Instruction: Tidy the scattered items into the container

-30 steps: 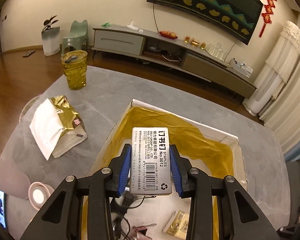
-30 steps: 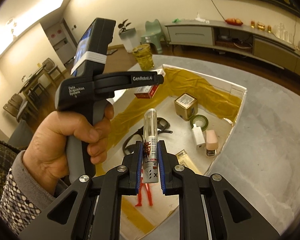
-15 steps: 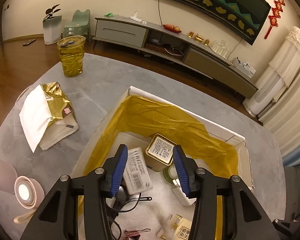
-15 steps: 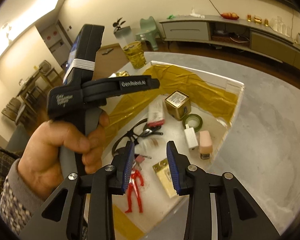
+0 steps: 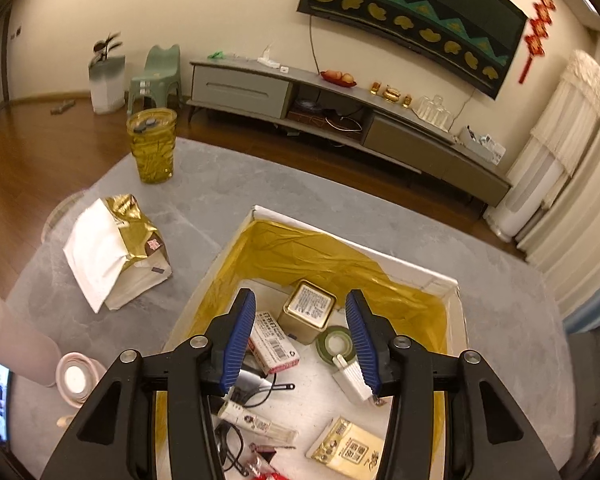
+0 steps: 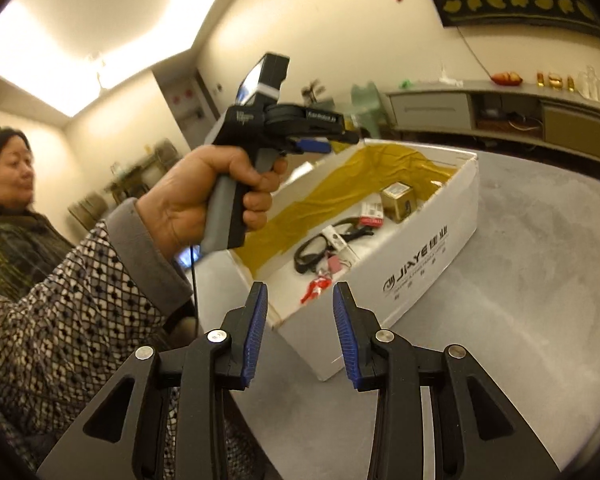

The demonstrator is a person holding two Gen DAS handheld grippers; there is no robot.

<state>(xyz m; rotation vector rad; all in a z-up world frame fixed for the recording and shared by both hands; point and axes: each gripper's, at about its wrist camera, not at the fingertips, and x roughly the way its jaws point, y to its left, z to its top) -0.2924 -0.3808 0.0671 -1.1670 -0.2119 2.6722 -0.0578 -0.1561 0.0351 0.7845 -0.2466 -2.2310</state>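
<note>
Left wrist view: left gripper (image 5: 300, 338) hangs over the white box (image 5: 436, 276), jaws wide apart, nothing between them. Box sits on the grey table (image 5: 212, 208), lined with gold foil along its far and left walls. Inside: staples box (image 5: 274, 342) touching a gold tin (image 5: 308, 310), green tape roll (image 5: 334, 344) just beside the tin, white charger (image 5: 352, 378), tube (image 5: 256, 424), gold packet (image 5: 346, 448). Outside, left of the box: gold-and-white bag (image 5: 112, 252); yellow glass (image 5: 152, 144) near the table's far edge.

Right wrist view: right gripper (image 6: 300, 334) is off the box's near corner, jaws spread, empty. Hand (image 6: 204, 196) grips the left gripper's handle above the box. Glasses (image 6: 324, 244) and a red figure (image 6: 316, 286) lie inside near the near wall.
</note>
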